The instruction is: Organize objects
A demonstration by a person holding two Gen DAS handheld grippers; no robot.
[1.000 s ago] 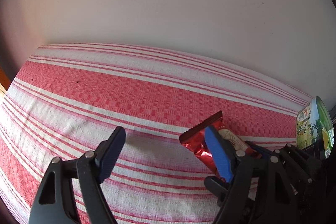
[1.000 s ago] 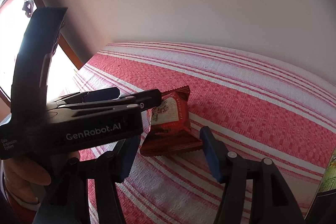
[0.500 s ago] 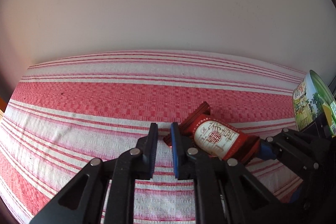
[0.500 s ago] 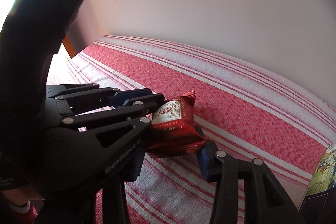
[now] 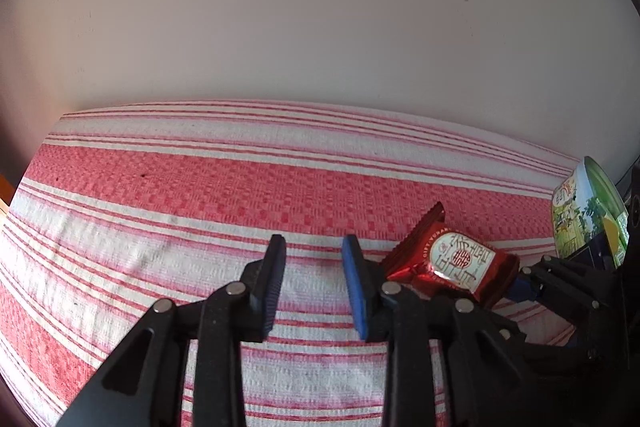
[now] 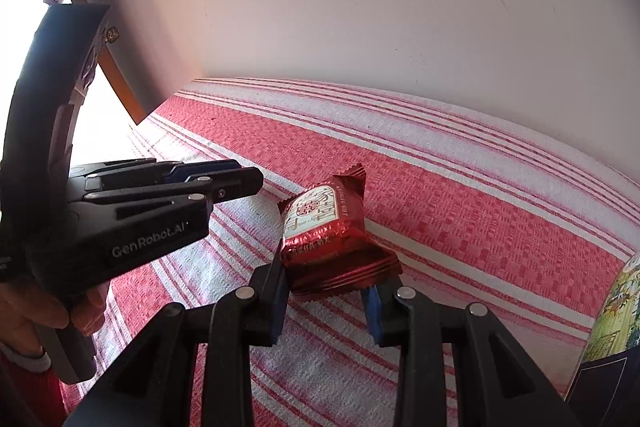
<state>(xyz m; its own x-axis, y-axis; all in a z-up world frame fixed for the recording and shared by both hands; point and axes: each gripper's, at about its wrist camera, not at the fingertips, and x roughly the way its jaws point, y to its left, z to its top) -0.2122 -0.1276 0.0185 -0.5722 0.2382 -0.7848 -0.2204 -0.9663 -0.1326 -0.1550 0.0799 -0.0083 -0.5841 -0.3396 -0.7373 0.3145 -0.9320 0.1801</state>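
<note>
1. Looking from the left wrist: the left gripper has its jaws opening with nothing between them; the red snack packet lies beside them on the striped cloth.
2. From the right wrist, the right gripper is closing its jaws on the packet's near end, probably to carry it. "GenRobot.AI" is readable on the left gripper.

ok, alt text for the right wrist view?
The right gripper is closing on a red foil snack packet over a red-and-white striped cloth. The left gripper, empty, is at left.
</note>
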